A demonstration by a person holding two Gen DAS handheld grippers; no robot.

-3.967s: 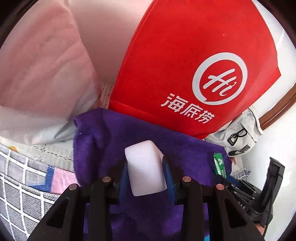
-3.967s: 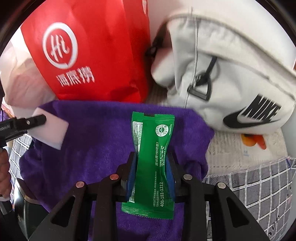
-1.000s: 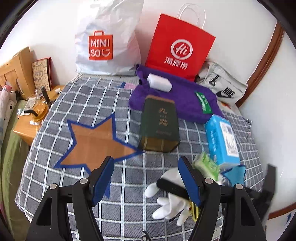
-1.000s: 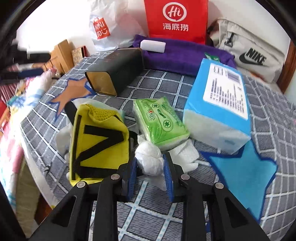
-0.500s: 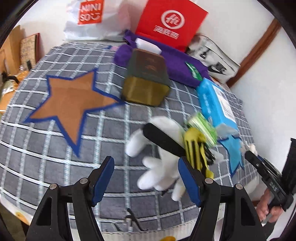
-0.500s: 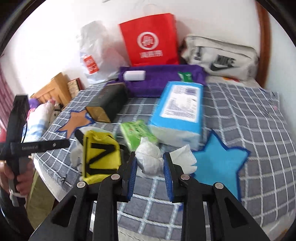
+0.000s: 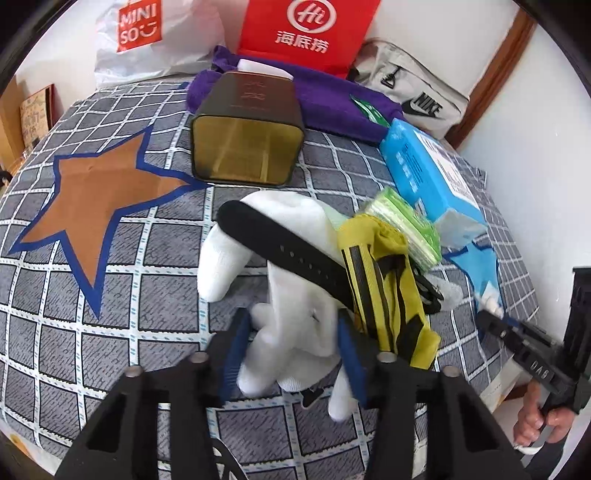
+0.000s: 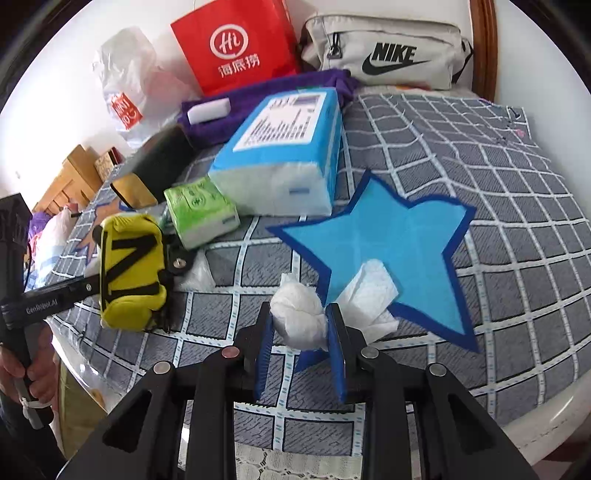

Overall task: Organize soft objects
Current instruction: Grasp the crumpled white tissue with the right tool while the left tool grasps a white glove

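Note:
My left gripper (image 7: 293, 354) has its jaws around the white glove (image 7: 284, 258) near the table's front edge; whether they press it I cannot tell. A black strap (image 7: 288, 251) lies across the glove, and a yellow pouch (image 7: 388, 288) lies just right of it. My right gripper (image 8: 299, 332) is shut on a crumpled white tissue (image 8: 299, 314), held at the lower left tip of the blue star mat (image 8: 391, 243). A purple towel (image 7: 332, 99) at the back carries a white sponge (image 8: 208, 110) and a green sachet (image 7: 369, 109).
A brown star mat (image 7: 96, 195) lies at the left. A dark tin box (image 7: 247, 129), a blue tissue pack (image 8: 284, 151) and a green tissue pack (image 8: 199, 210) stand mid-table. A red bag (image 7: 306, 33), a Miniso bag (image 7: 147, 37) and a Nike pouch (image 8: 388, 51) line the wall.
My left gripper has moved forward onto the white glove and narrowed around it. My right gripper has carried the tissue right, to the blue star's edge.

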